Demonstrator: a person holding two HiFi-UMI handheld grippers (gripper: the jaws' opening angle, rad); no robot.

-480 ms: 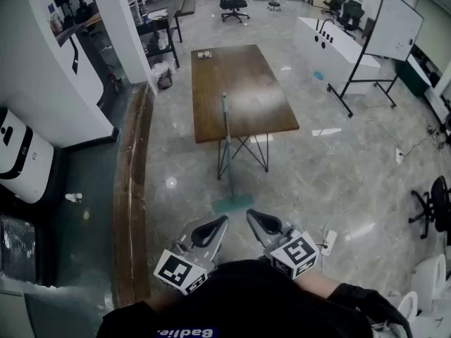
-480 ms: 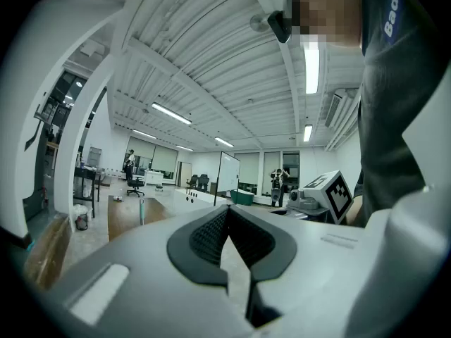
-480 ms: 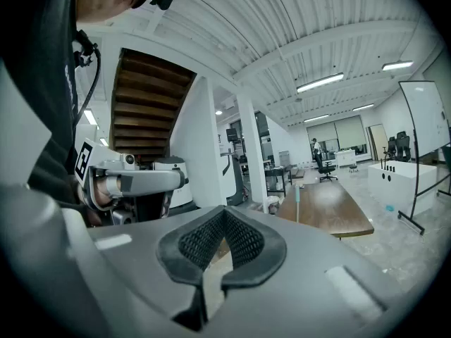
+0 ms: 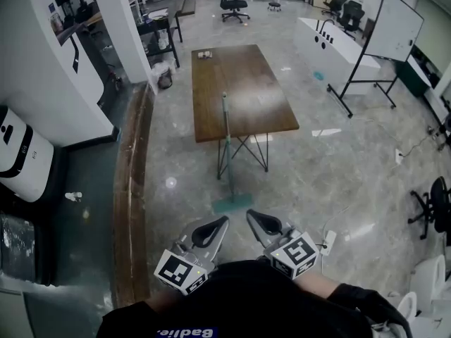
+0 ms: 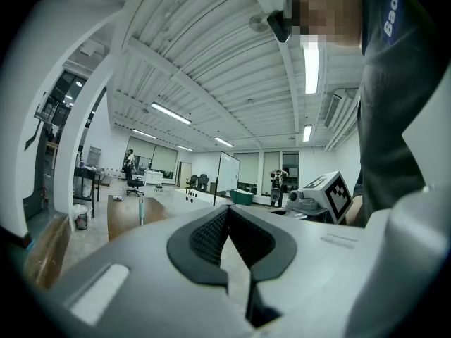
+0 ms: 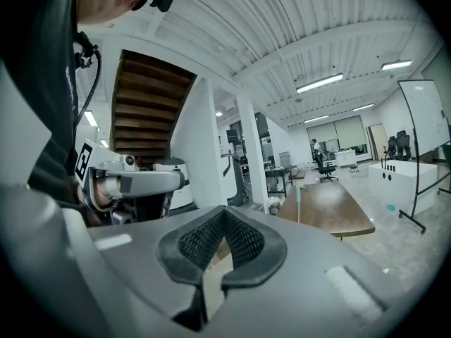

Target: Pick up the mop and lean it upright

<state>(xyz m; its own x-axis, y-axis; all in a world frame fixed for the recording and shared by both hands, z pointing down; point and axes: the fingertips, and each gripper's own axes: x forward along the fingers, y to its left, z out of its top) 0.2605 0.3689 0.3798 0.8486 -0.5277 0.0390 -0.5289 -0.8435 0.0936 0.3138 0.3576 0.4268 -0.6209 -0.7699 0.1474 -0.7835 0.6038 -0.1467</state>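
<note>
Ahead of me on the grey stone floor (image 4: 317, 174), the mop (image 4: 232, 203) stands upright; its flat teal head lies on the floor just in front of the wooden table (image 4: 243, 76), and its handle leans against the table's near edge, the top end showing above the tabletop. Nothing holds it; both grippers hang well short of it, low in the head view and close to my operator's dark sleeves.

My left gripper (image 4: 222, 221) has its jaws pressed together at the tips with nothing between them; its own view looks level across the room, and the mop handle (image 5: 141, 210) shows far off to the left of the jaws. My right gripper (image 4: 251, 215) is likewise closed and empty; in its view the handle (image 6: 299, 201) stands beside the table (image 6: 331, 213), right of the jaws, and the left gripper (image 6: 134, 182) sits alongside.

Farther off I see a whiteboard (image 4: 394, 23) on a stand, a white counter (image 4: 331, 48) and an office chair (image 4: 232, 5).
</note>
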